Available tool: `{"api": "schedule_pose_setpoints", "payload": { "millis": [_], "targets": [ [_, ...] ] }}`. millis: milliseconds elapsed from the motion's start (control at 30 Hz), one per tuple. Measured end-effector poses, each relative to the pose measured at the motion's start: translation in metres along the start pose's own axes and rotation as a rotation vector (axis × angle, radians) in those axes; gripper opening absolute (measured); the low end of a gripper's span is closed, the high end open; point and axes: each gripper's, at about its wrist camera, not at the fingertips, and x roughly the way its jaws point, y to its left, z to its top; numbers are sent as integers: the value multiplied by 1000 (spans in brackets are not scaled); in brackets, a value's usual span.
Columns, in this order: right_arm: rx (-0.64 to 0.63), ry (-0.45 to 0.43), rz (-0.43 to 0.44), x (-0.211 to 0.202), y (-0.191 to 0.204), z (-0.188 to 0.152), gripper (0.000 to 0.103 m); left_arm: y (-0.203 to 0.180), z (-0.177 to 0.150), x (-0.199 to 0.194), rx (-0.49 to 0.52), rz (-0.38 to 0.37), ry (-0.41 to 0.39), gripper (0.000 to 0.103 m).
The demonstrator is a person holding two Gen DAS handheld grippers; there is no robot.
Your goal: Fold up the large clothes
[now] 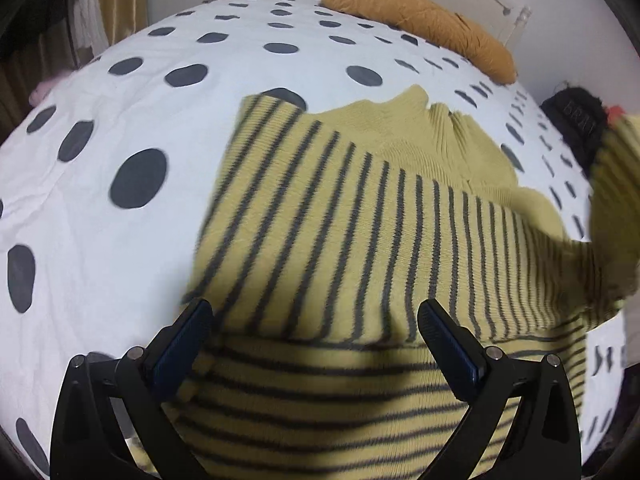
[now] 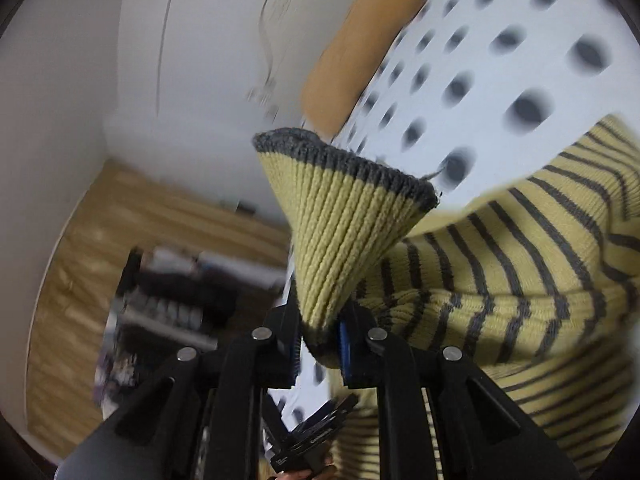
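Note:
A yellow knit sweater with thin grey stripes (image 1: 360, 216) lies spread on a white bedcover with dark dots (image 1: 120, 120). Its lower part is doubled over near the camera. My left gripper (image 1: 314, 312) hovers just above the striped cloth, jaws wide apart and holding nothing. One sleeve rises off the bed at the right edge (image 1: 612, 200). In the right wrist view my right gripper (image 2: 320, 320) is shut on that sleeve's ribbed cuff (image 2: 344, 216), whose grey-edged end fans out above the fingers. The sweater body (image 2: 520, 264) hangs away to the right.
An orange-brown bolster pillow (image 1: 420, 20) lies at the bed's far edge by the white wall. A black fuzzy object (image 1: 576, 132) sits at the right side of the bed. Beyond the bed are a wooden floor (image 2: 80, 280) and blurred dark clutter (image 2: 172, 292).

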Motion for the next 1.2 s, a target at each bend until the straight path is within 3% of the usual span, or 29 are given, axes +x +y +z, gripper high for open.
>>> {"api": "schedule_pose_setpoints", "payload": {
  "millis": [133, 167, 233, 267, 333, 433, 500, 567, 700, 767, 800, 900, 1167, 1200],
  "targets": [
    [19, 209, 7, 136, 17, -69, 16, 39, 3, -22, -70, -20, -9, 102],
    [24, 239, -16, 158, 15, -82, 20, 50, 4, -27, -88, -22, -17, 102],
    [7, 334, -122, 202, 6, -110, 32, 69, 6, -34, -125, -30, -25, 102],
    [6, 421, -191, 225, -3, -126, 41, 75, 8, -35, -140, -37, -24, 102],
    [14, 466, -233, 231, -9, -146, 42, 85, 9, -36, -169, -60, -21, 102],
    [-20, 427, -225, 207, 0, -145, 45, 86, 10, -35, -202, -101, -20, 102],
    [-66, 374, -260, 179, 8, -138, 63, 76, 13, -31, -195, -109, -21, 102],
    [-122, 300, -316, 146, 12, -123, 70, 62, 18, -27, -164, -98, -32, 102],
    [-226, 241, -470, 85, 3, -104, 71, 39, 32, -10, -82, 26, -59, 101],
    [-254, 222, -542, 64, -6, -91, 71, 35, 39, 2, -50, 52, -40, 100],
    [-252, 216, -557, 57, -12, -88, 71, 34, 40, 8, -47, 45, -22, 95],
    [-204, 203, -575, 39, -29, -80, 71, 40, 40, 20, -80, -32, 53, 55],
    [-137, 221, -555, 35, -53, -84, 71, 53, 51, 37, -111, -61, 89, 57],
    [-135, 224, -561, 32, -54, -86, 71, 51, 53, 39, -100, -52, 98, 38]
  ]
}}
